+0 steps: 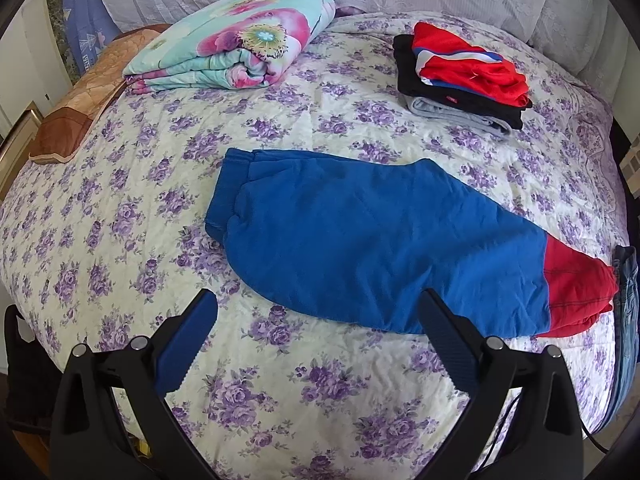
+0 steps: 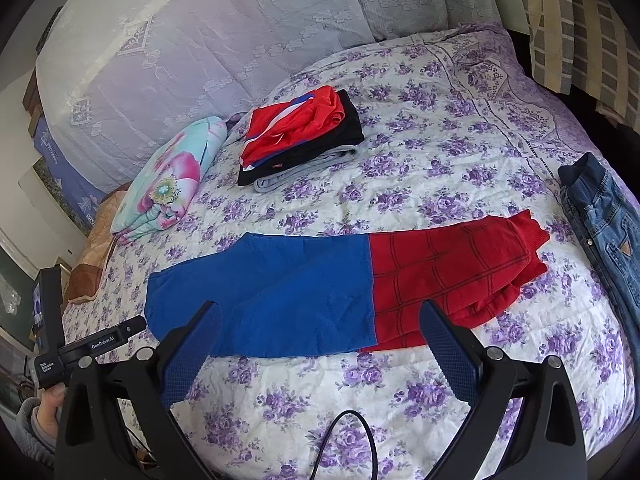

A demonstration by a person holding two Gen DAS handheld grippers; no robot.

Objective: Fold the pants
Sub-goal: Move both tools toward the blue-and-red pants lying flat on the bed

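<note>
My left gripper [image 1: 318,316]: spread, empty, above the bed's [image 1: 132,216] near edge
My right gripper [image 2: 320,326]: spread, empty, just short of the pants
Pants [image 2: 304,292]: blue and red; flat along the near edge
Jeans [image 2: 600,220]: right edge
Folded stack [image 2: 300,136]: far side; floral blanket [image 2: 172,184] beside it

Folded quilt [image 1: 240,40], clothes stack [image 1: 464,76] (jeans [image 2: 600,216] apart).

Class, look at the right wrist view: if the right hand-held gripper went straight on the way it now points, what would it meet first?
Probably the pants, near where blue meets red. The open right hand-held gripper frames them just ahead. Depth is unclear.
</note>
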